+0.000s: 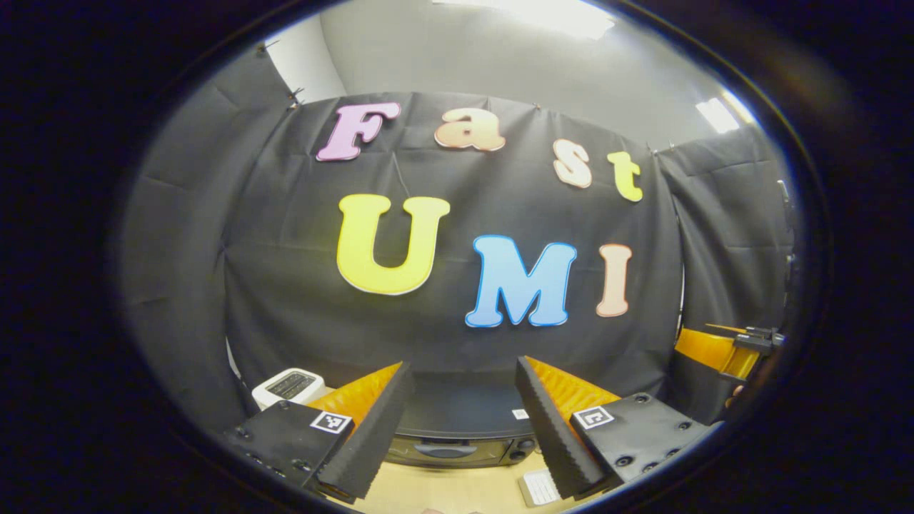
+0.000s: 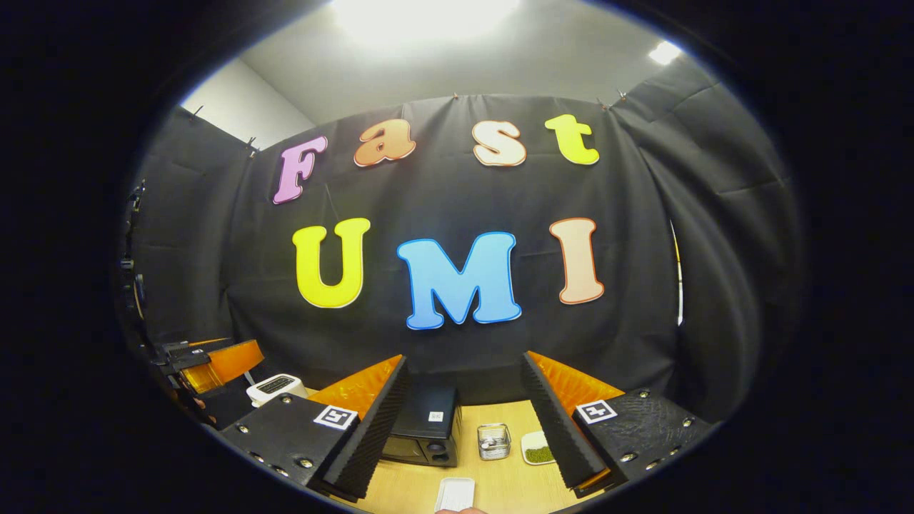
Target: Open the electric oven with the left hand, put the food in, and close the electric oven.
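Nearby, toaster point(image 2: 276, 387) beside shut oven point(image 2: 423, 427).

Black cloth walls point(image 2: 457, 343), pale wooden table point(image 2: 500, 485), grey ceiling with bright lights point(image 2: 421, 18).

The electric oven point(image 2: 423, 426) looks matt black on top, its front glossier. The table point(image 2: 500, 485) shows pale smooth wood grain. The left gripper point(image 1: 460, 435) has ribbed black pads point(image 1: 375, 428) – rough, matt – on orange plastic.

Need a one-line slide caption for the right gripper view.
Right gripper open above the table, facing the closed black electric oven, a small metal basket and a plate of green food.
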### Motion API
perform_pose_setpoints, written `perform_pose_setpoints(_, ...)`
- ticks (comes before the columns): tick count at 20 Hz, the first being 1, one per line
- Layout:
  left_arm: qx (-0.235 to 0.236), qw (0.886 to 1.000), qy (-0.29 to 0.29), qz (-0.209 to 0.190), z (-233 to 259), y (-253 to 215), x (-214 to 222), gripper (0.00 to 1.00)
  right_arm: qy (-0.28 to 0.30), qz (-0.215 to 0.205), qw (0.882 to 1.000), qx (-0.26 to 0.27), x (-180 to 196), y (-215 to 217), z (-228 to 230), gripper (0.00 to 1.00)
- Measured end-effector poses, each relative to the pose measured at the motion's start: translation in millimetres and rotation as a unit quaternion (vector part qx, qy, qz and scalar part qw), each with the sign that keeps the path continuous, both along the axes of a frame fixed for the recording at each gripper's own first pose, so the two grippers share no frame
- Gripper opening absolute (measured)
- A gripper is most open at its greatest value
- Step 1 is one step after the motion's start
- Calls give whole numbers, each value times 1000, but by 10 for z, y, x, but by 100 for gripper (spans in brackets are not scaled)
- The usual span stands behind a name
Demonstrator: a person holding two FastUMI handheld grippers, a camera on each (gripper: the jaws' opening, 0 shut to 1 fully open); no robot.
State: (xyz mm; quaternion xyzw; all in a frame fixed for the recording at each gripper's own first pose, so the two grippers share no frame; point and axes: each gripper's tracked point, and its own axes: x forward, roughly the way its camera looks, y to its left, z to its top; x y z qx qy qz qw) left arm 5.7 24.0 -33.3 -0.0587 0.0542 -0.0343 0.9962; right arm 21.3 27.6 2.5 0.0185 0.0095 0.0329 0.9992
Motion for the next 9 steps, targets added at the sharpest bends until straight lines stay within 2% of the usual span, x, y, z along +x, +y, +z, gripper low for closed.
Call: perform_pose_setpoints(9, 11, 1000, 15, 4, -25, -108, -77, 100, 7, 8, 1000, -2, -13, -76, 5, 96)
